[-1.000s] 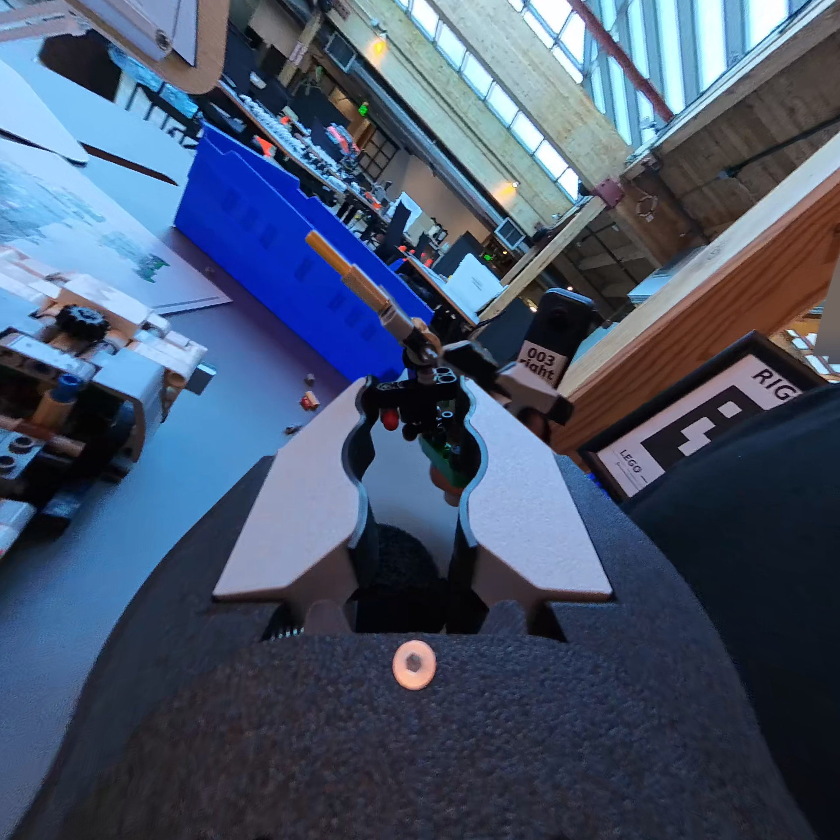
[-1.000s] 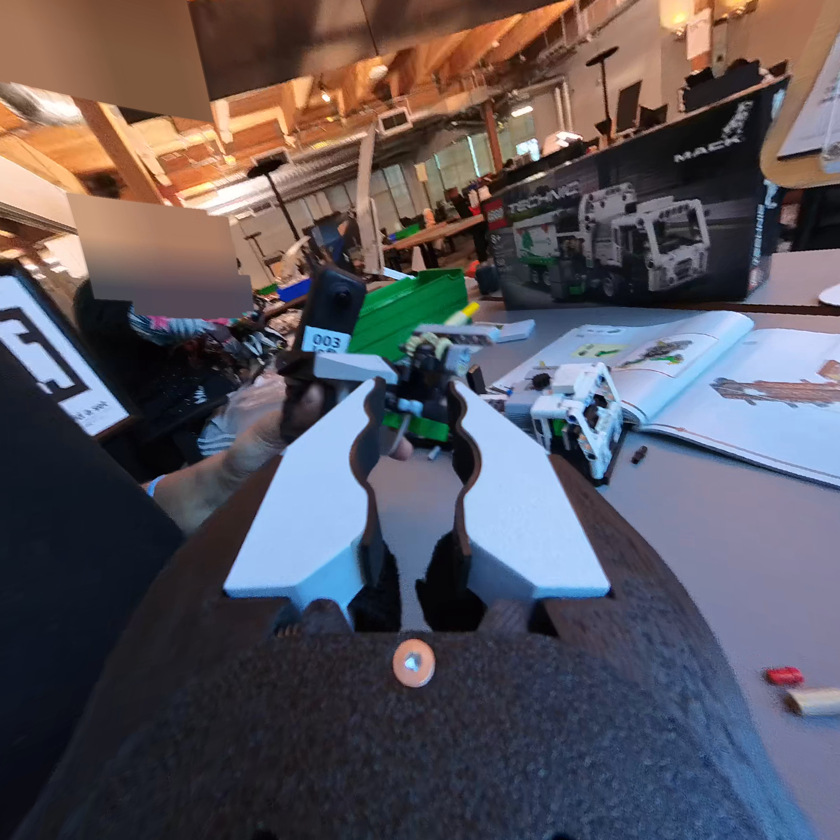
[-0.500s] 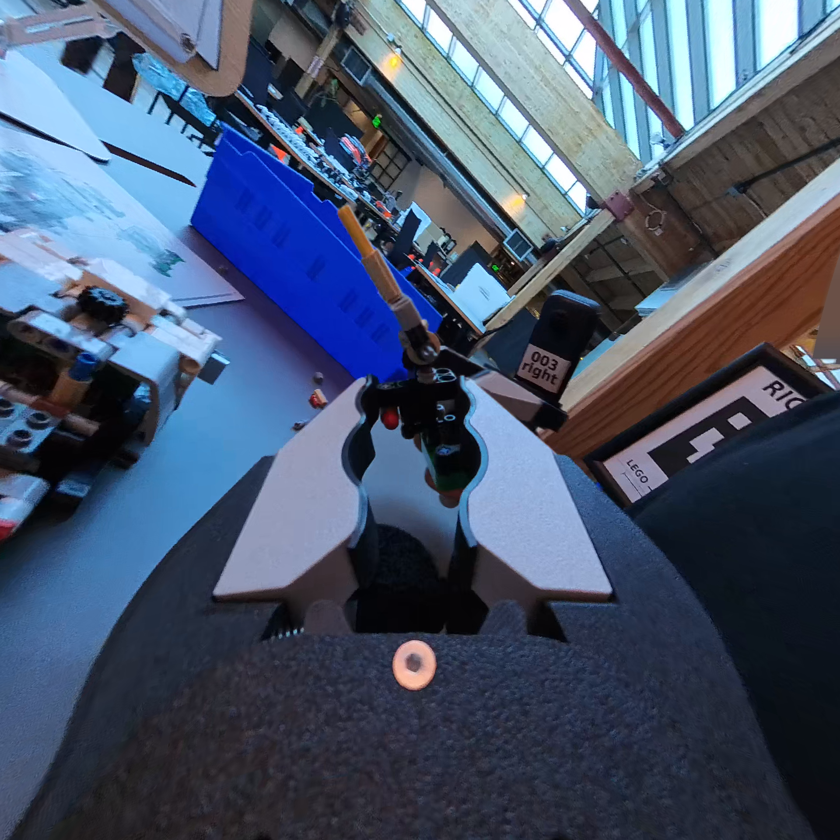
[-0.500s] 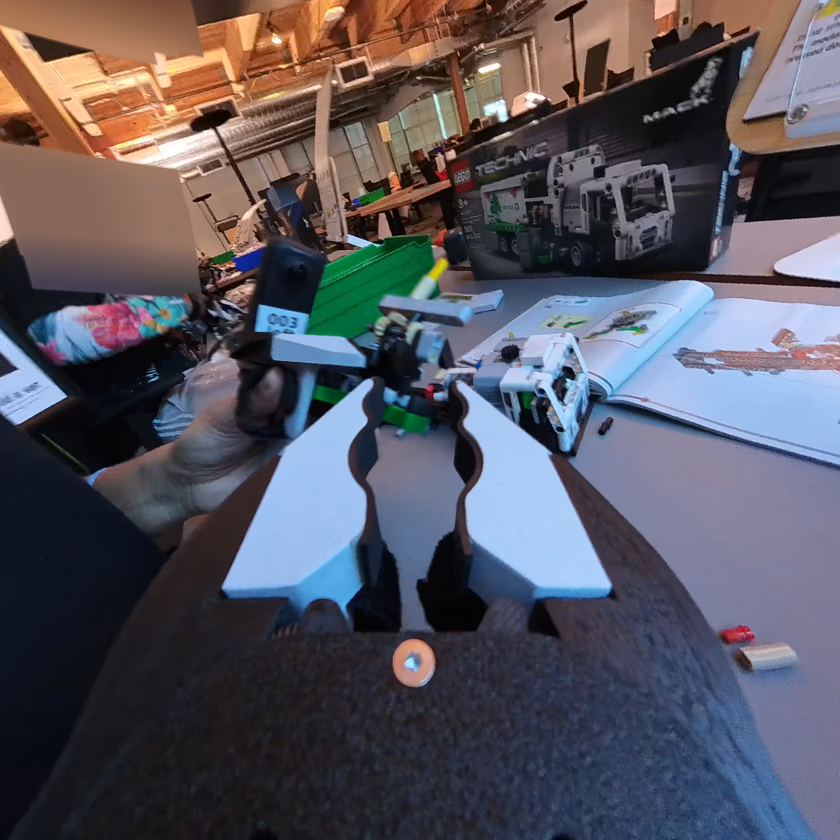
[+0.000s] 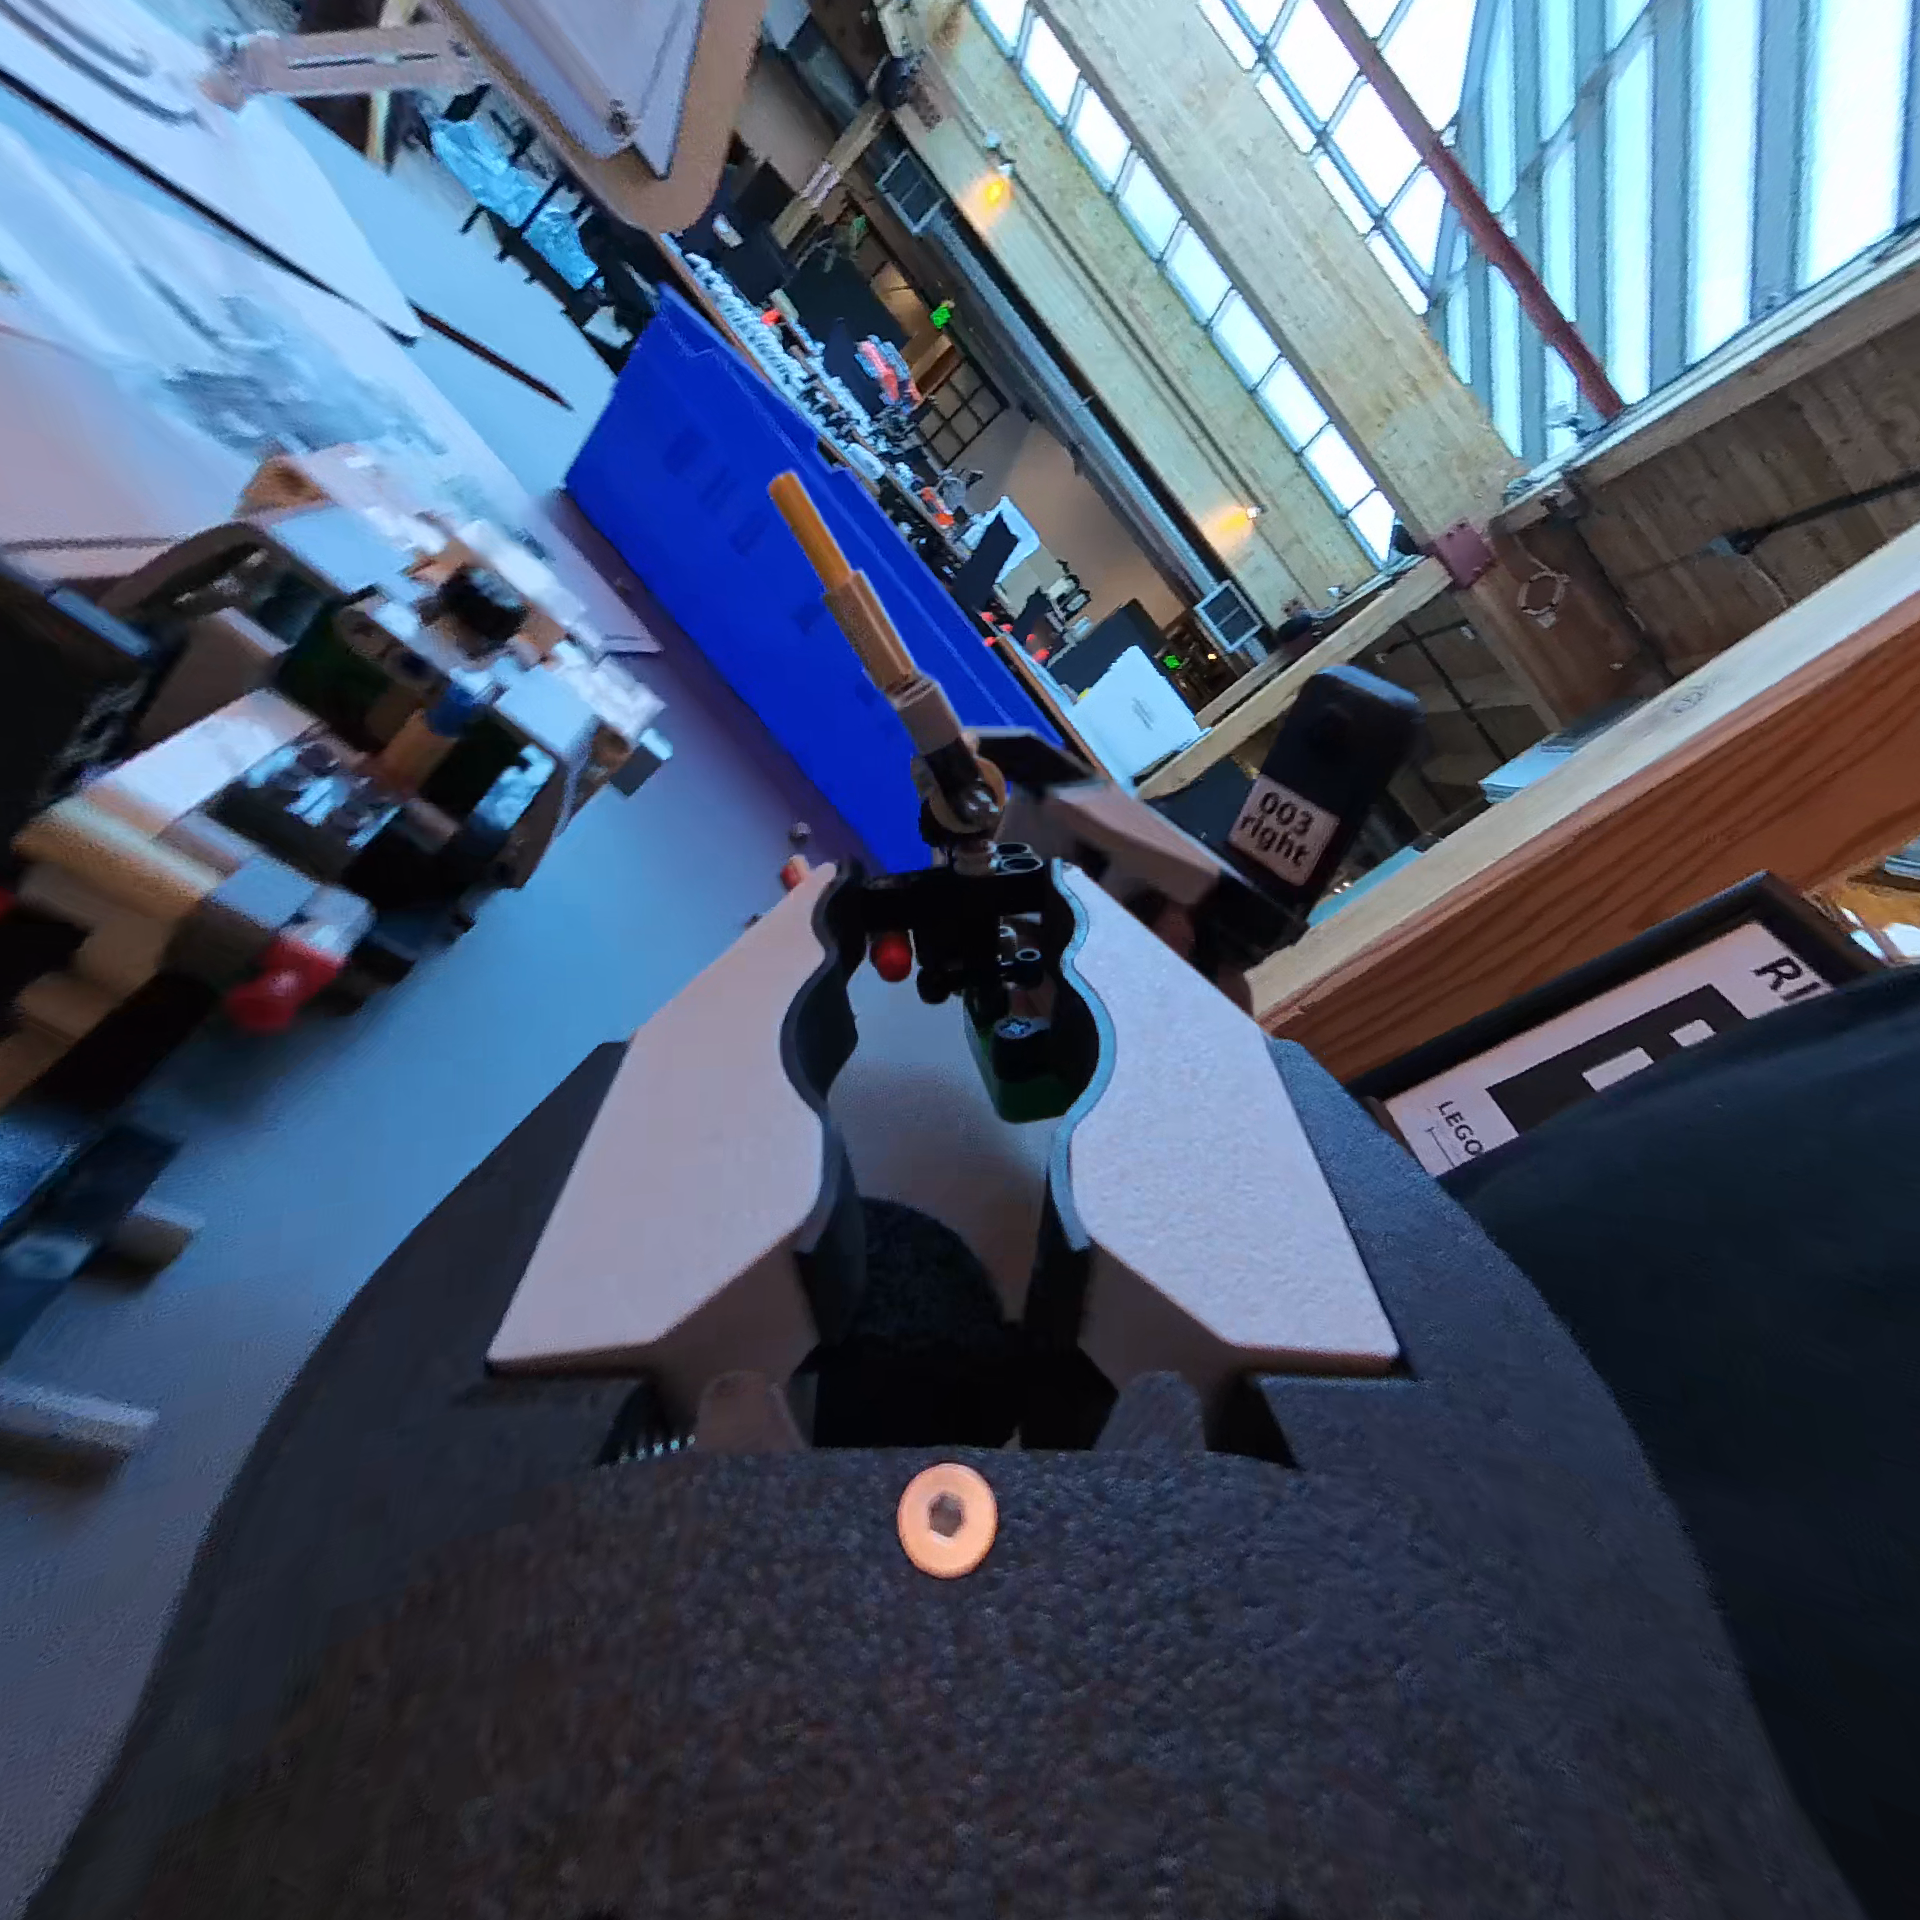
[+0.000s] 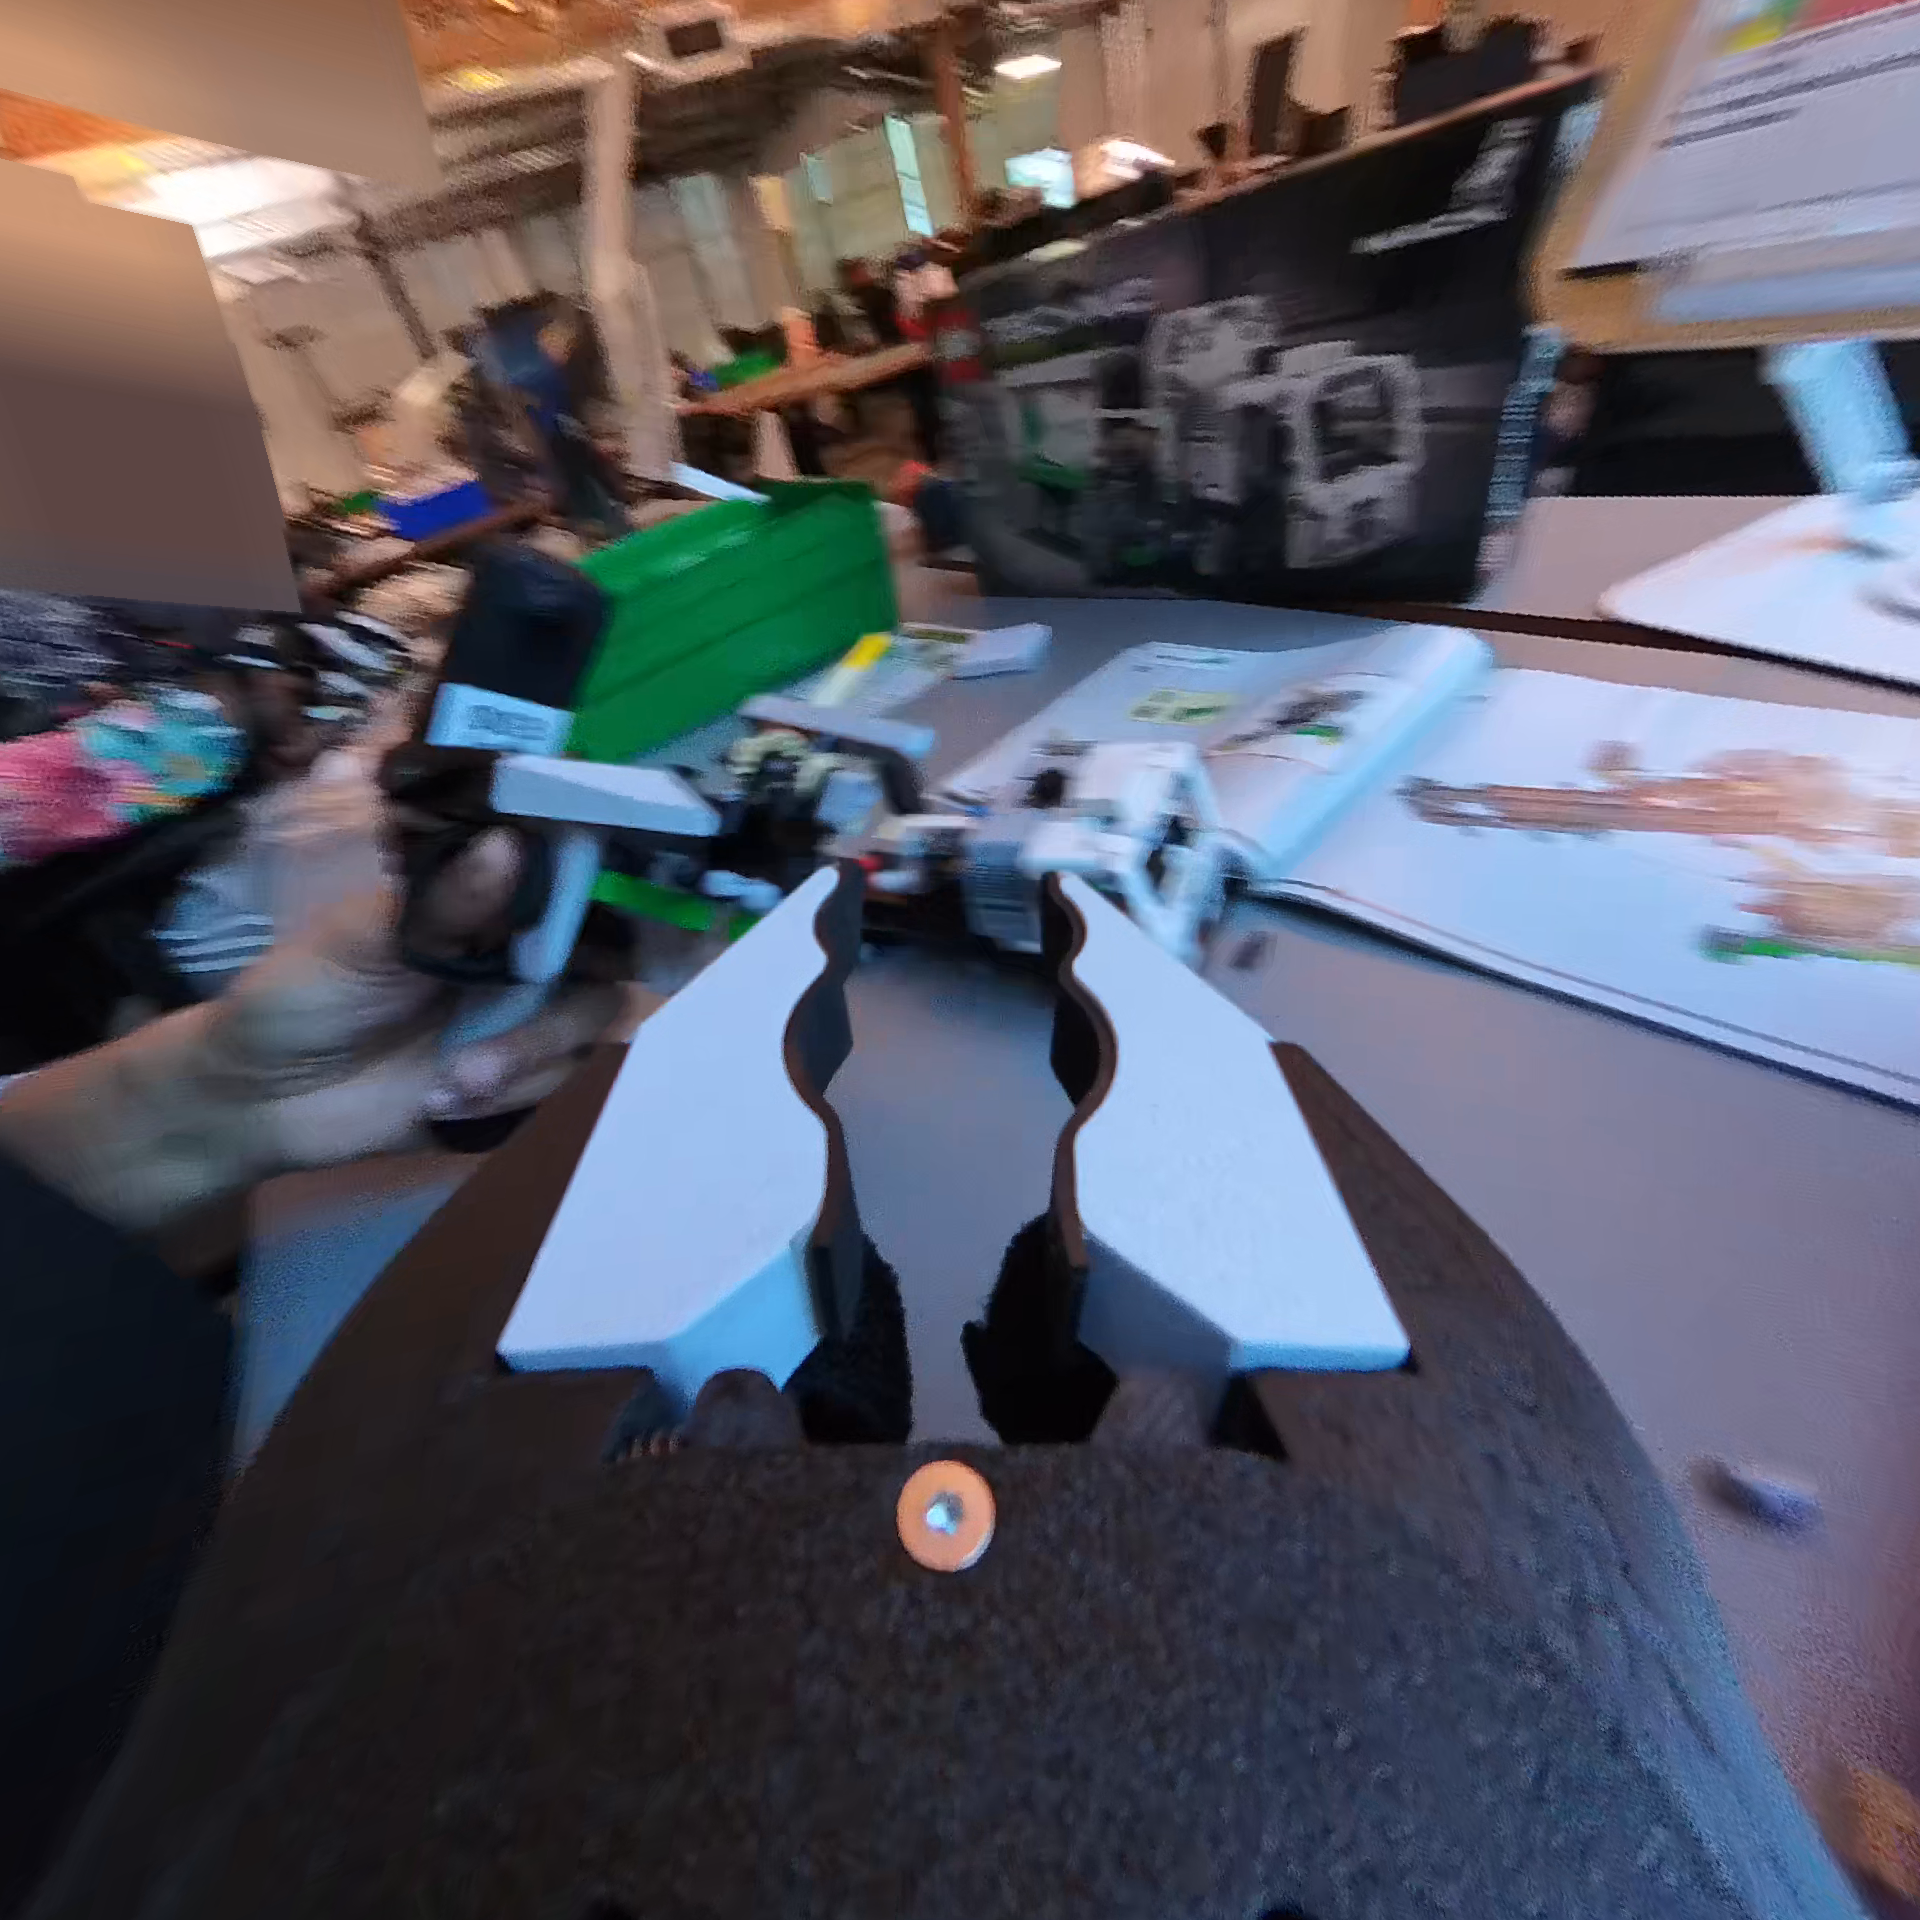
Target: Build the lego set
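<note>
Clamped between the tips of the left gripper (image 5: 951, 940) sits a small black lego sub-assembly (image 5: 961, 925), with a red pin on its left side and a green piece low against the right finger. Straight up out of it rises a tan and yellow axle (image 5: 862, 623), tilted a little to the left. Just beyond those tips, to the right, the right gripper (image 5: 1049, 790) shows from the front, its pale fingers reaching close to the top of the sub-assembly; whether they touch it cannot be told.

From the right wrist view, the right gripper (image 6: 948, 904) has its jaws parted with nothing between them. Ahead and to its left hangs the left gripper (image 6: 727, 769), carrying the blurred sub-assembly. Straight ahead of the tips, on the grey table (image 6: 1455, 1143), stands the partly built white truck model (image 6: 1101, 831). Right of it lies the open instruction booklet (image 6: 1558, 810); behind stand a green bin (image 6: 727, 623) and the dark set box (image 6: 1247, 416). Left of the left gripper, a blue bin (image 5: 748, 582) lies beyond the truck.
</note>
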{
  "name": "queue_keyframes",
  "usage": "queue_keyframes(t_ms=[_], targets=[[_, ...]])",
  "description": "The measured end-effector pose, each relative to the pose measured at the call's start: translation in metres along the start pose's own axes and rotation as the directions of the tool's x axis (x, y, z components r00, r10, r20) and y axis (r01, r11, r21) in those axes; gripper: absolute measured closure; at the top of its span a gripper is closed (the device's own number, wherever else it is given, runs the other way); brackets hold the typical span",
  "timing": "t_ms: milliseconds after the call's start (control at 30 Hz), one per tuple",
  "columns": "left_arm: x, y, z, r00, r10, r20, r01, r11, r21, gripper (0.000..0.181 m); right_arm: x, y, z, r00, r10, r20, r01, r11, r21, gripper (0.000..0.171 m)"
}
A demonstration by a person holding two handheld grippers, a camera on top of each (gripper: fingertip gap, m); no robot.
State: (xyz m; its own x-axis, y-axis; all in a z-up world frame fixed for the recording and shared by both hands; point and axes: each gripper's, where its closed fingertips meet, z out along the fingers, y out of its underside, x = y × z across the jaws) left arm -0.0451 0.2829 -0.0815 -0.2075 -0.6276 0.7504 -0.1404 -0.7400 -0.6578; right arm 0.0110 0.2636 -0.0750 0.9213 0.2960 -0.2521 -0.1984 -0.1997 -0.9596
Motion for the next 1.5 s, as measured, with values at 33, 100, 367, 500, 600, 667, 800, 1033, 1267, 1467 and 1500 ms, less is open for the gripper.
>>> queue_keyframes(t_ms=[33, 100, 367, 500, 600, 667, 800, 1033, 1267, 1467, 1500], targets=[[-0.005, 0.002, -0.003, 1.0, -0.007, 0.021, 0.007, 1.0, -0.004, 0.15, 0.018, 0.0, -0.005, 0.996, -0.026, -0.08, 0.024, 0.999, -0.022, 0.141], [-0.013, 0.012, -0.009, 0.998, -0.019, 0.063, 0.02, 0.999, -0.025, 0.15, 0.052, -0.002, -0.015, 0.973, -0.065, -0.221, 0.052, 0.997, -0.063, 0.143], [-0.018, 0.041, -0.007, 0.985, 0.039, 0.166, -0.019, 0.993, -0.12, 0.15, 0.106, 0.025, -0.003, 0.912, -0.196, -0.36, 0.105, 0.961, -0.257, 0.136], [-0.022, 0.046, -0.001, 0.98, 0.065, 0.186, -0.034, 0.986, -0.166, 0.15, 0.117, 0.034, 0.0, 0.898, -0.228, -0.375, 0.126, 0.952, -0.279, 0.135], [-0.024, 0.05, 0.003, 0.979, 0.062, 0.194, -0.024, 0.981, -0.194, 0.15, 0.122, 0.043, -0.002, 0.904, -0.185, -0.386, 0.062, 0.949, -0.309, 0.135], [-0.025, 0.053, 0.004, 0.979, 0.063, 0.195, -0.02, 0.977, -0.212, 0.15, 0.127, 0.046, -0.005, 0.895, -0.185, -0.407, 0.047, 0.944, -0.325, 0.135], [-0.024, 0.058, 0.006, 0.982, 0.059, 0.182, -0.013, 0.969, -0.245, 0.15, 0.128, 0.046, -0.007, 0.894, -0.168, -0.415, 0.03, 0.947, -0.318, 0.135], [-0.025, 0.062, 0.009, 0.982, 0.047, 0.181, 0.003, 0.964, -0.265, 0.15, 0.125, 0.044, -0.009, 0.906, -0.126, -0.403, 0.011, 0.961, -0.275, 0.136], [-0.026, 0.063, 0.009, 0.981, 0.05, 0.189, 0.004, 0.962, -0.274, 0.15, 0.122, 0.043, -0.008, 0.913, -0.12, -0.39, 0.013, 0.964, -0.267, 0.137], [-0.025, 0.062, 0.009, 0.981, 0.056, 0.187, -0.004, 0.964, -0.267, 0.15, 0.116, 0.041, -0.006, 0.918, -0.138, -0.373, 0.036, 0.963, -0.268, 0.137], [-0.025, 0.062, 0.008, 0.981, 0.057, 0.186, -0.006, 0.965, -0.264, 0.15, 0.115, 0.04, -0.006, 0.918, -0.142, -0.37, 0.041, 0.963, -0.266, 0.137]])
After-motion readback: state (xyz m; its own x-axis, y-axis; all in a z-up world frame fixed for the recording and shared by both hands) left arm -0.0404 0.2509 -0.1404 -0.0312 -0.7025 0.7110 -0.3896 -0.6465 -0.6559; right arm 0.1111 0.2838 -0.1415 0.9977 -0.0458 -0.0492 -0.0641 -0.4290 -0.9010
